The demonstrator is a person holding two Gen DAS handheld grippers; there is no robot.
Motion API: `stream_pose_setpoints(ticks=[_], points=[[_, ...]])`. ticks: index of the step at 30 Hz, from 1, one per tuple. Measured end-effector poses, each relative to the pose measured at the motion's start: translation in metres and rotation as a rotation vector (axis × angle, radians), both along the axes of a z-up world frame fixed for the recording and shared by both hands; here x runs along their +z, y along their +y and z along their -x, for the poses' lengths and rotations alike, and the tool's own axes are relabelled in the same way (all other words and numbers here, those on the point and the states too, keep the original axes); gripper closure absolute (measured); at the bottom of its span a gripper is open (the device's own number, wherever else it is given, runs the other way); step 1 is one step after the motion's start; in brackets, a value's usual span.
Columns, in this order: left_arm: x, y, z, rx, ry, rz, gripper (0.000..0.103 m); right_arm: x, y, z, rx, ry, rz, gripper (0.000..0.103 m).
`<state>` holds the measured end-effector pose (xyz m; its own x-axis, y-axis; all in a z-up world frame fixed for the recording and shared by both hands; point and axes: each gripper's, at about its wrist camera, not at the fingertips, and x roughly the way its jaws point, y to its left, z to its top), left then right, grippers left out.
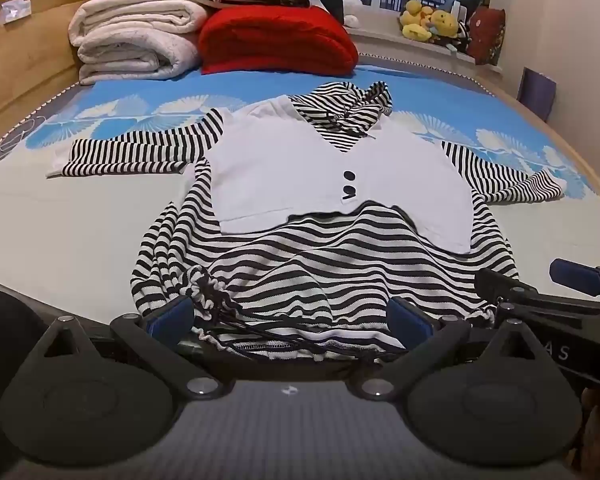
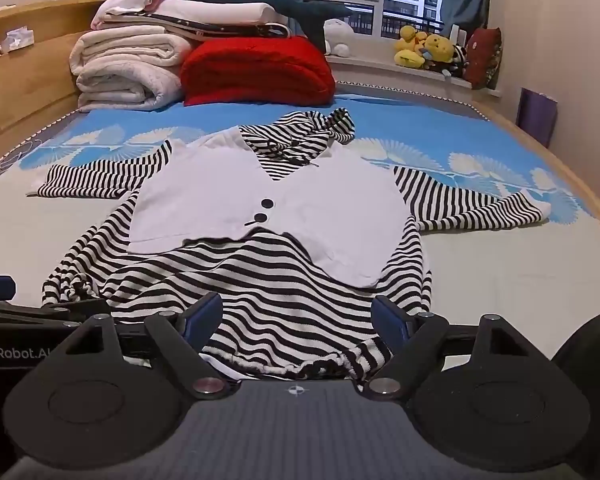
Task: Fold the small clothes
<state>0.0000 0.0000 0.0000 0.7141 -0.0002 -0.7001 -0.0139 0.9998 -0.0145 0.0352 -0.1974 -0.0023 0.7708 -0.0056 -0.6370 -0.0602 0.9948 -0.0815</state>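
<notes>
A bed (image 1: 80,220) with a blue-and-white sheet fills both views, a wooden headboard along its left side and a window with blue curtains past the far edge. At the far left corner sit stacked white blankets (image 1: 136,40) and a red blanket (image 1: 276,40) — plush toys (image 1: 432,22) line the sill beyond.

A striped top (image 1: 300,256) with a white vest front (image 1: 300,176) lies flat in the middle of the bed, hood (image 1: 352,108) toward the far edge, both sleeves spread out sideways, hem bunched at the near edge.

The left tool (image 1: 292,320) is over the hem's left part, its blue pads wide apart with gathered hem and drawstring between them; the pads do not press on the cloth. The right tool (image 2: 298,316) hangs over the hem's right part — also wide open, striped cloth between the pads but not pinched. The two tools sit just beside each other at the near edge.
</notes>
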Motion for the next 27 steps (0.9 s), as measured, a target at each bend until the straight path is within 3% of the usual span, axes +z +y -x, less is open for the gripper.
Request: stream_pose_setpoints(ticks=[27], points=[[-0.0003, -0.0011, 0.0004, 0.000, -0.001, -0.001, 0.001, -0.0013, -0.0002, -0.0011, -0.003, 0.011, -0.009, 0.021]])
